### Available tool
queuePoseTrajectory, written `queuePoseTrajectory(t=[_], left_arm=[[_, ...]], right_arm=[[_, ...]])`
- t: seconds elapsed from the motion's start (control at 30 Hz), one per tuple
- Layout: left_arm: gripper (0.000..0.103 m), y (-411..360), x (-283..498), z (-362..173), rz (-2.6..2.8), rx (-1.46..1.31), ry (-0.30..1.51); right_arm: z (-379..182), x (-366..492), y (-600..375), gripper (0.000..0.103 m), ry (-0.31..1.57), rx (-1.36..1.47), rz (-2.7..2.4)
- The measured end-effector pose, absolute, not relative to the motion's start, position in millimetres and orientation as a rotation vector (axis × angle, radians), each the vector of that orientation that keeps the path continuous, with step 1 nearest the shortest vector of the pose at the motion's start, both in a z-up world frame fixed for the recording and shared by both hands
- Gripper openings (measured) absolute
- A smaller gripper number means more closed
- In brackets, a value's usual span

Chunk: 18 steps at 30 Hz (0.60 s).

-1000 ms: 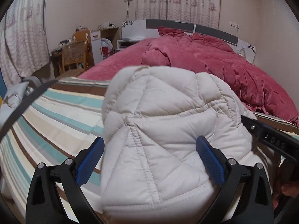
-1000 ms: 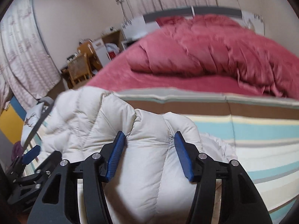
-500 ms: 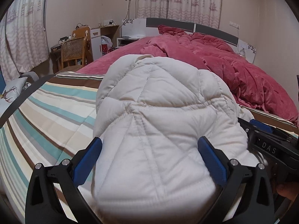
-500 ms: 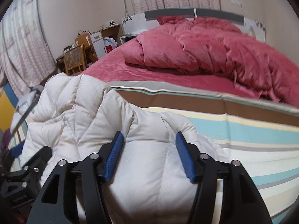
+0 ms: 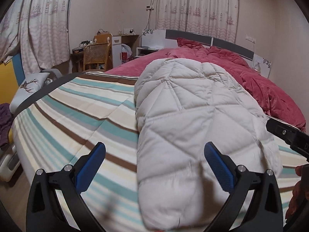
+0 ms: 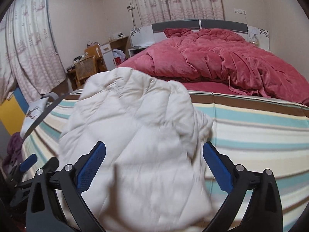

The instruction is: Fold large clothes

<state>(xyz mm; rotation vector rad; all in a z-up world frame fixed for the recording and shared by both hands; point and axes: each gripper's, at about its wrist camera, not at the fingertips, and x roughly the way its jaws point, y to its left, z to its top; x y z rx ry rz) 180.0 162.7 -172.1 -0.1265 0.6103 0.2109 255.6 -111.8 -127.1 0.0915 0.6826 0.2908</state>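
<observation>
On a striped bed (image 5: 63,116), the coat (image 5: 193,116) now lies released; both grippers (image 5: 154,166) (image 6: 154,166) have spread wide and drawn back.

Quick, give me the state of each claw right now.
Left claw: open, fingers spread wide, gripping nothing; the white puffer jacket lies between them on the striped blanket.
Right claw: open, over the same jacket, not clamped.

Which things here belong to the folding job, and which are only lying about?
For the job:
white quilted jacket
striped blanket under it
left gripper, open
right gripper, open

Lying about:
red duvet
wicker chair
deer cushion
curtains
</observation>
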Motion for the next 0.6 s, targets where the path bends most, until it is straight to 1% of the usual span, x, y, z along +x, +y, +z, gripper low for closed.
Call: queuePoseTrajectory(t=[0.13, 0.37, 0.6], left_arm=[[0.101, 161.2, 154.4, -165.9, 0.257, -0.125, 0.617], [0.101, 151.3, 111.6, -162.9, 0.338, -0.027, 0.602], [0.101, 157.3, 81.1, -159.1, 0.353, -0.042, 0.578]], right_arm=[[-121.9, 218.3, -112.2, 0.100, 0.664, 0.071, 0.293], [-113.4, 161.9, -108.5, 0.100, 0.603, -0.014, 0.277], [-111.8, 120.2, -104.0, 0.100, 0.577, -0.045, 0.256]])
